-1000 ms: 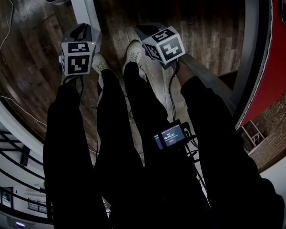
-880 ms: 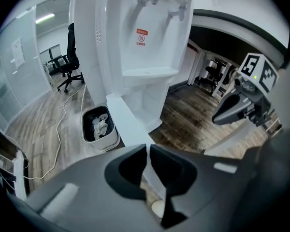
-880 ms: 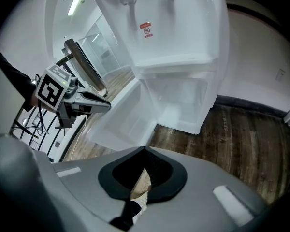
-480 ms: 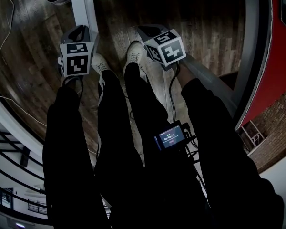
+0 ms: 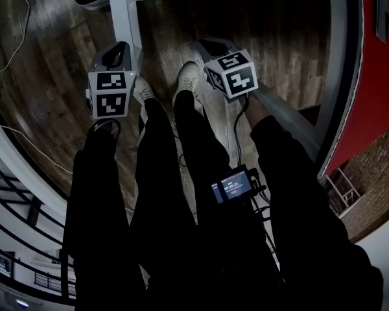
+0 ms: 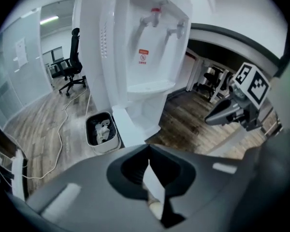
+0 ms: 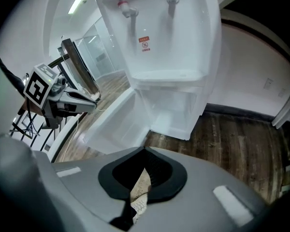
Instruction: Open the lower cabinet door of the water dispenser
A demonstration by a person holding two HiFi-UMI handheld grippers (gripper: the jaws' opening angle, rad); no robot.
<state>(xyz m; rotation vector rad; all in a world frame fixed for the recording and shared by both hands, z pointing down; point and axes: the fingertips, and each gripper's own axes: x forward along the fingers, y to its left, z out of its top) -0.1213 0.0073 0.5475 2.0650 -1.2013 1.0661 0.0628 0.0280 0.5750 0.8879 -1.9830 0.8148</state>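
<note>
The white water dispenser (image 6: 135,47) stands ahead of both grippers, with two taps above a drip shelf. Its lower cabinet door (image 7: 113,124) hangs swung out to the left, and the white cabinet inside (image 7: 171,110) shows. From the head view the door (image 5: 126,18) is a white bar just beyond my left gripper (image 5: 120,52). My left gripper (image 6: 149,151) is shut and holds nothing, short of the door. My right gripper (image 7: 144,153) is shut as well, empty, off the dispenser. Each gripper sees the other: the right gripper (image 6: 217,119), the left gripper (image 7: 87,100).
A small waste bin (image 6: 102,132) with crumpled paper sits left of the dispenser. A cable (image 6: 58,144) trails over the wooden floor toward an office chair (image 6: 67,71). The person's shoes (image 5: 188,76) stand between the grippers. A small lit screen (image 5: 233,186) hangs at the waist.
My left gripper has lifted a little. The right gripper has stayed about where it was. Both jaws have stayed shut, and the door has kept its open angle.
</note>
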